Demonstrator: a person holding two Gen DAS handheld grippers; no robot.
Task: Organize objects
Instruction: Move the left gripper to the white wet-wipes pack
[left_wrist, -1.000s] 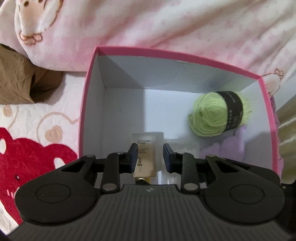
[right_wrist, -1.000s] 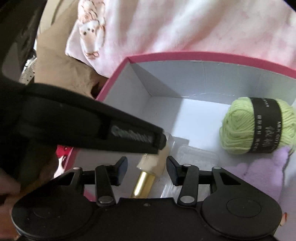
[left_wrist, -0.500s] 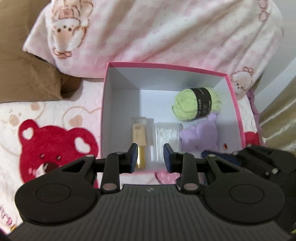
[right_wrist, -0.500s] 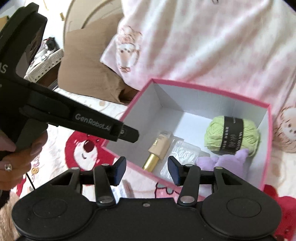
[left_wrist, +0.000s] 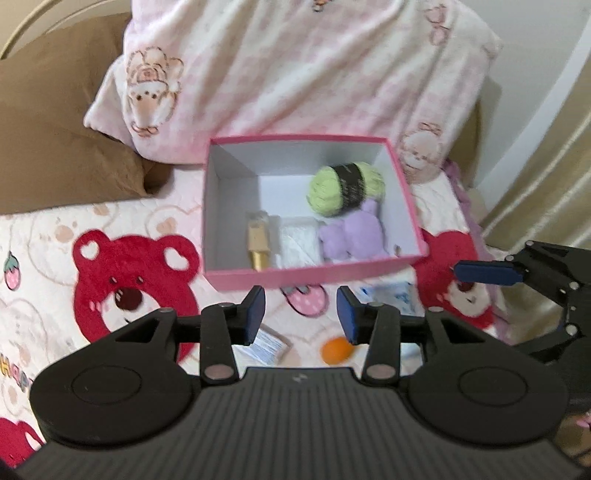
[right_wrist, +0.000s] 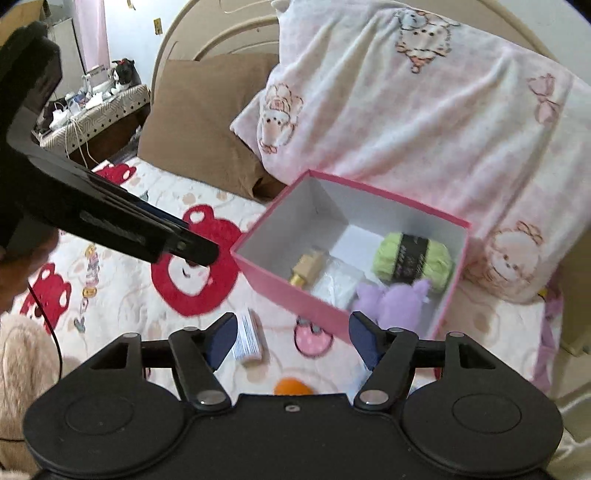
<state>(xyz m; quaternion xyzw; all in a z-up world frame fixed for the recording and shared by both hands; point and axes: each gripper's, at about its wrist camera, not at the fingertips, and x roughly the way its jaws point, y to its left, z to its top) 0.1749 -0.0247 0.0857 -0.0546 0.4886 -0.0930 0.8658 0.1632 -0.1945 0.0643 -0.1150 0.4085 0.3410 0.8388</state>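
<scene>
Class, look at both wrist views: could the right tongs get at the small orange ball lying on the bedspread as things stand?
Probably yes. The right tongs are open and empty, and the orange ball lies on the bedspread just below them, outside the pink box. Nothing covers it; the small white packet sits off to one side.

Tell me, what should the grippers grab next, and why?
Probably lower the left gripper toward the orange ball lying on the blanket just below its open, empty jaws. The pink box already holds the yarn, purple plush, white packet and gold-capped tube, while the ball and small cards remain outside.
</scene>
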